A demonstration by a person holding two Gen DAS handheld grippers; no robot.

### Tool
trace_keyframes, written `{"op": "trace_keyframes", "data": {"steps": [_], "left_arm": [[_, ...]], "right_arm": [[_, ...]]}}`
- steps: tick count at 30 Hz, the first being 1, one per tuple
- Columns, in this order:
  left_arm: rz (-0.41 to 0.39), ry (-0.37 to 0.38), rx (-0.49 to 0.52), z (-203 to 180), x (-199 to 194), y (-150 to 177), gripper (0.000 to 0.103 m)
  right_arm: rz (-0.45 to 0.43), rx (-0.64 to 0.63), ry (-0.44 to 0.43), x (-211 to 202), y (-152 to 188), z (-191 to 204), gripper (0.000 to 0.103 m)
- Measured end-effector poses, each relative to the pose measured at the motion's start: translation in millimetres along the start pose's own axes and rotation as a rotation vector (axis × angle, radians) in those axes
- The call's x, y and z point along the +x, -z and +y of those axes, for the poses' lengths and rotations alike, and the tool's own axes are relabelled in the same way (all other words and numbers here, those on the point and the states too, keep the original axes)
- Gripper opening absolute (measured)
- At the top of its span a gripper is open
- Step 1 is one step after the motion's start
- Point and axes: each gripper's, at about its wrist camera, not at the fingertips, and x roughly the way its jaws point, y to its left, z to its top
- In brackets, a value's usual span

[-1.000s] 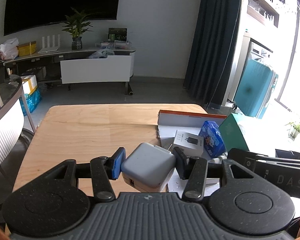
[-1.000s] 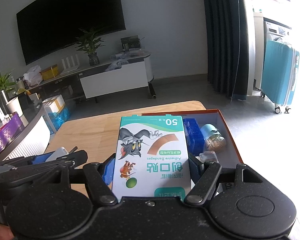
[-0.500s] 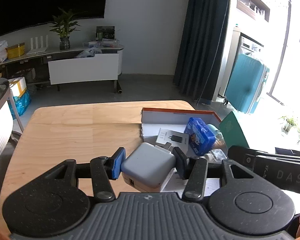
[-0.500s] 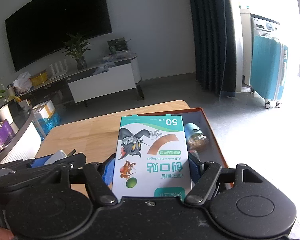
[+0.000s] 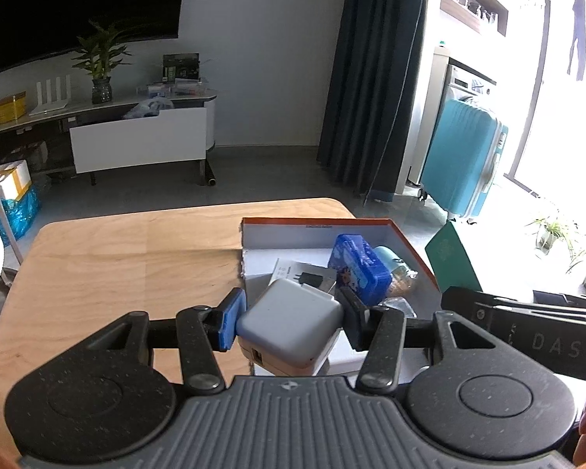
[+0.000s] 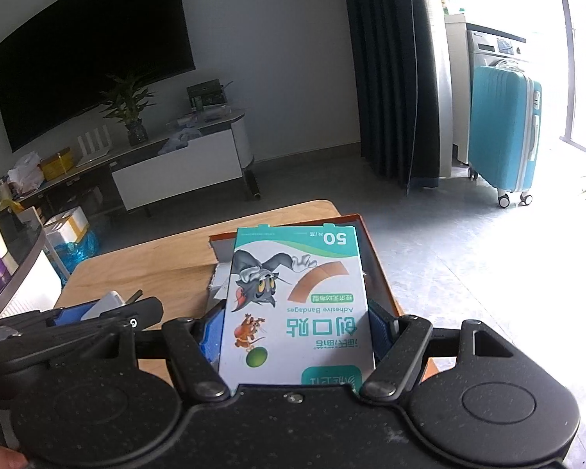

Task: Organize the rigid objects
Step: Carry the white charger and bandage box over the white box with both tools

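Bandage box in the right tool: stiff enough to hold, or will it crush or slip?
The bandage box is thin printed carton, so probably light and crushable under a hard squeeze. Its faces look flat and undented in the right tool, so the current grip seems fine. The glossy print may be slightly slippery. It is a flat box, unlikely to roll.

bandage box [image 6: 297,305] hiding orange box [image 6: 379,269] contents
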Motion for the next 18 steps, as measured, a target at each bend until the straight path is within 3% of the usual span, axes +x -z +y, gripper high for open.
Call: {"op": "trace_keyframes", "data": {"steps": [18], "left_arm": [[0.018, 0.032, 0.028, -15.8, 20.1, -5.2, 0.052]], "right_arm": [[0.002, 0.012, 0.026, 16.4, -13.1, -17.2, 0.084]]}}
